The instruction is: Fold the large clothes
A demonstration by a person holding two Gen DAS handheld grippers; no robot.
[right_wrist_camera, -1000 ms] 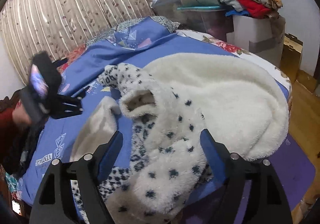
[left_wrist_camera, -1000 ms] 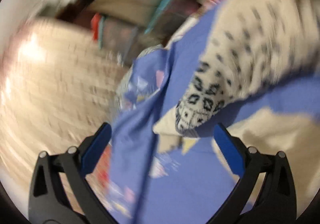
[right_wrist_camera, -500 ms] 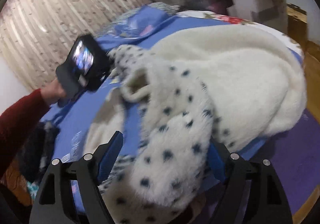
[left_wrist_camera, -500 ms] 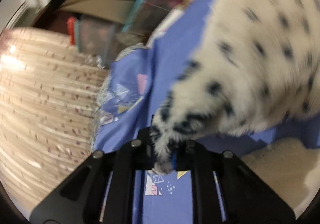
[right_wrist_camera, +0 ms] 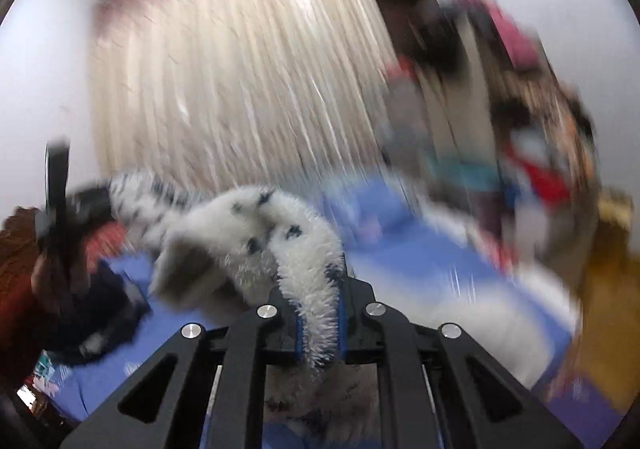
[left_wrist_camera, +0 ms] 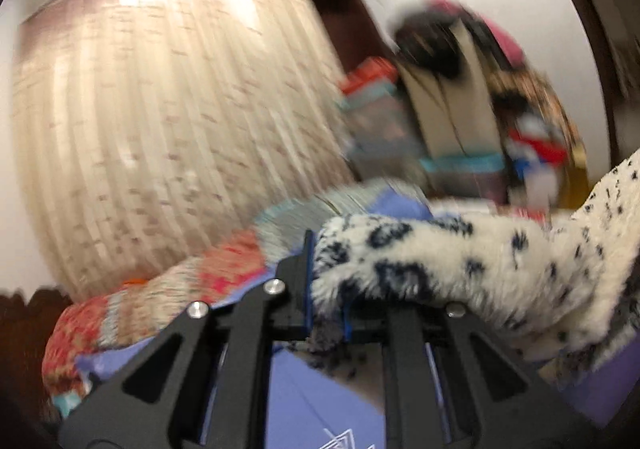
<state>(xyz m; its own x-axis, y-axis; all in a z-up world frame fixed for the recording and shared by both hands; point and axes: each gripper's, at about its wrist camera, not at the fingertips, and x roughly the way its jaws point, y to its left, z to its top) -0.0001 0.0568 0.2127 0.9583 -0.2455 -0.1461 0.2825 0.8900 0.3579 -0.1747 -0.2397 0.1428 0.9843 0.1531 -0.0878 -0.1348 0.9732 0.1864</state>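
Through the left wrist camera, your left gripper (left_wrist_camera: 326, 313) is pinching a furry edge of the spotted fleece coat (left_wrist_camera: 460, 265): its fingers (left_wrist_camera: 307, 281) are nearly together with the pile bunched between them. You are holding the coat by its edge so that the rest trails off to the right and hangs free above the blue bedsheet (left_wrist_camera: 316, 397), probably to let it drop open before folding. The striped curtain (left_wrist_camera: 160, 121) and a blurred pile of clothes (left_wrist_camera: 500, 97) are filling the background.

Through the right wrist camera, your right gripper (right_wrist_camera: 318, 325) is closing on another strip of the same coat (right_wrist_camera: 256, 233), with white fleece wedged between its fingers (right_wrist_camera: 299, 333). The coat is stretching leftward toward your other hand (right_wrist_camera: 56, 257), above the near side of the bed (right_wrist_camera: 420, 261). Two grips well apart along one edge look meant to spread it.
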